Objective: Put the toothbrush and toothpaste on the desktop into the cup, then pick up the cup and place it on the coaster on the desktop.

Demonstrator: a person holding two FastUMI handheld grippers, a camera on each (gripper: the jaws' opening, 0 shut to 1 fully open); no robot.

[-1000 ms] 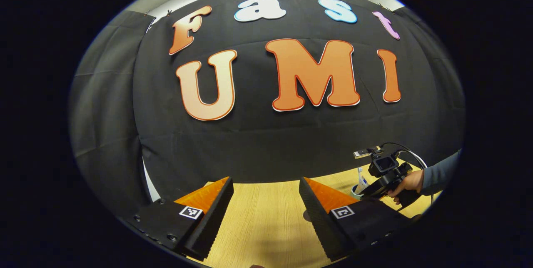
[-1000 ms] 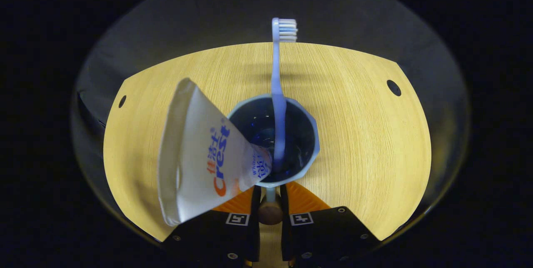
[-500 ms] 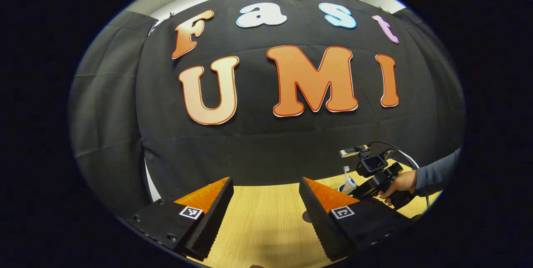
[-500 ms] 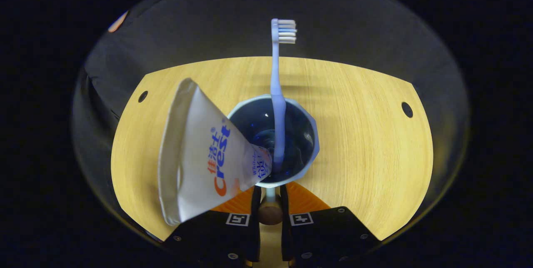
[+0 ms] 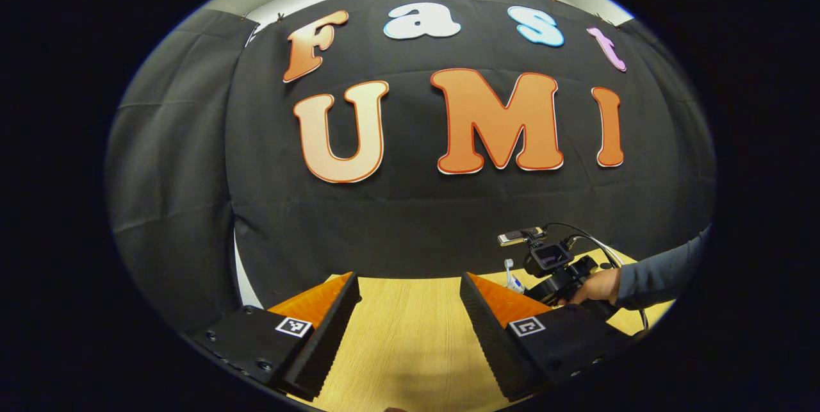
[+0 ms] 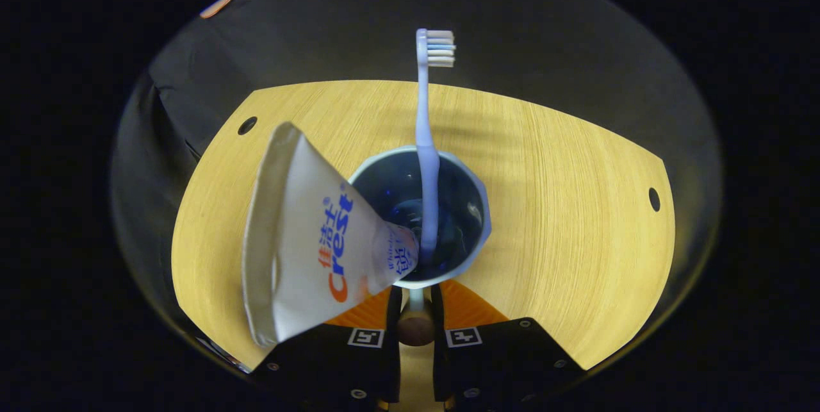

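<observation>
In the right gripper view a light blue cup (image 6: 482,204) sits dead centre, just beyond my right gripper (image 6: 415,296). That gripper is shut on the cup's handle. A blue toothbrush (image 6: 424,143) stands in the cup, bristles up. A white toothpaste tube (image 6: 307,239) leans out over the cup's left rim. In the left gripper view my left gripper (image 5: 408,279) is open with nothing between its orange-faced fingers, low over the wooden desktop (image 5: 397,335). Farther right in that view are the right gripper (image 5: 552,264), the hand (image 5: 592,285) holding it, and the toothbrush (image 5: 509,269) tip.
The wooden desktop (image 6: 576,207) has small round holes near its far corners, one at the left (image 6: 247,125) and one at the right (image 6: 653,198). The black cloth wall stands right behind the table. A grey sleeve (image 5: 660,271) reaches in from the right.
The right gripper has carried the cup, with the toothbrush and tube inside, leftward across the table as seen in the left gripper view. The left gripper has turned only slightly and stays open.
</observation>
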